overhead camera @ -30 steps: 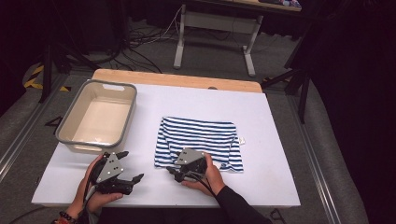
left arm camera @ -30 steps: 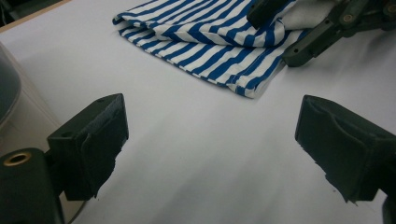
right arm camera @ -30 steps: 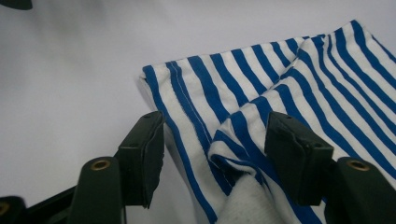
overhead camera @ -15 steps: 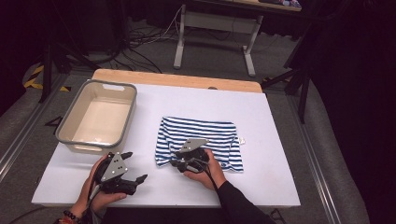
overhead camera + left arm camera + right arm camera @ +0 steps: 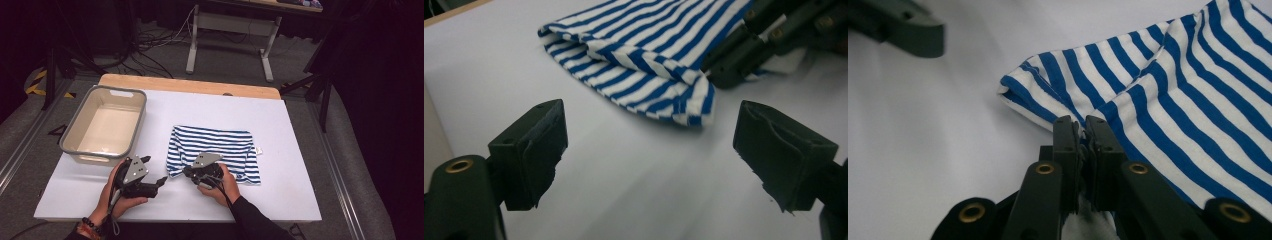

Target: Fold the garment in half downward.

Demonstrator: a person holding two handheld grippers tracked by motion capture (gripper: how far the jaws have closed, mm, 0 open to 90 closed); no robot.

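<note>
At the near edge of the white tabletop (image 5: pixel 300 200) two grippers are held, one in each hand; the left gripper (image 5: pixel 159 182) is seen in the high view just off the near left corner of a striped shirt (image 5: pixel 220 147), its jaws pointed toward that corner; in the left gripper view its jaws are spread wide with nothing between them but bare tabletop, though they have just been narrowed a little; the shirt's folded corner (image 5: pixel 684 95) is seen lying just beyond them, not touched; the right gripper (image 5: pixel 189 171) is set at the shirt's near left edge, and in the right gripper view its jaws have just been drawn together and are pressed tight on a fold of the blue-and-white cloth (image 5: pixel 1148 100); that same gripper is seen in the left gripper view as a dark linkage (image 5: pixel 744 47) meeting the cloth's edge; the shirt itself is laid folded and mostly flat near the middle of the tabletop, its near left corner slightly bunched at the grip; farther back and to the left a grey tub (image 5: pixel 80 145) is stood on the tabletop, well apart from the shirt; beyond the tabletop's wooden far edge, cables and a table frame are seen on the floor.
</note>
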